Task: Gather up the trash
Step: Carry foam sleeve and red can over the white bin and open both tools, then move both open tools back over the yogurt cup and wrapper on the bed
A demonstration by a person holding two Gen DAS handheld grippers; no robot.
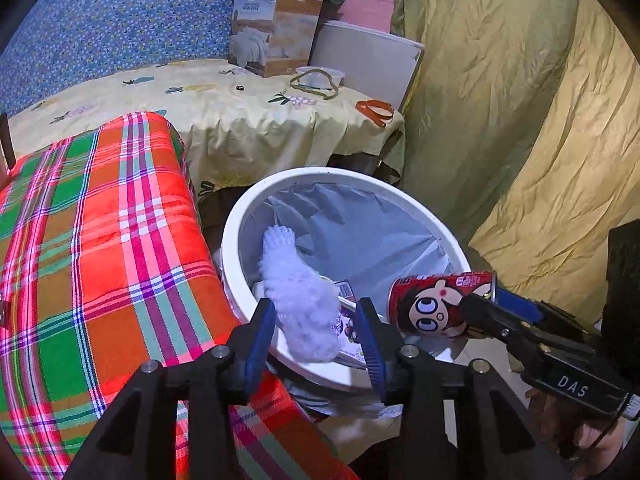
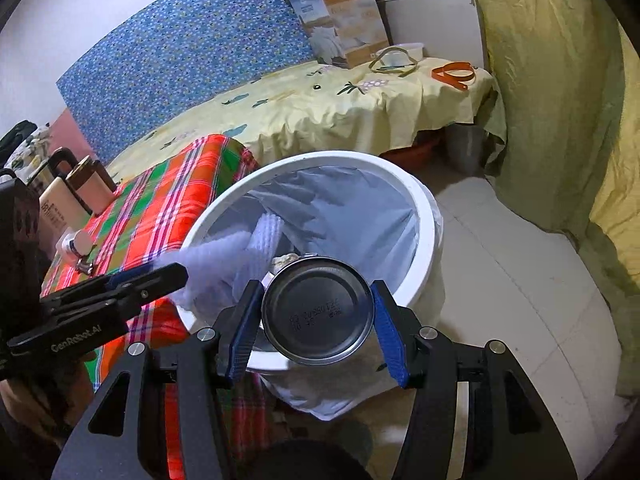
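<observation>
Hovering over the white bin (image 1: 240, 240) w/ its grey liner, the left claw (image 1: 316, 340) stands wide, pads clear of the white foam wrap (image 1: 300, 304) that hangs btwn them and leans on the bin's near inner wall. Right claw (image 2: 316, 320) is clamped on a red cartoon can (image 1: 436, 304), held on its side just above the bin's near rim. Plaid-covered worktop (image 1: 100, 260) sits just left of the bin.

Bin (image 1: 236, 248) right of the blanket (image 1: 100, 240), foam sheet (image 1: 300, 304) inside, table (image 1: 224, 120) behind
</observation>
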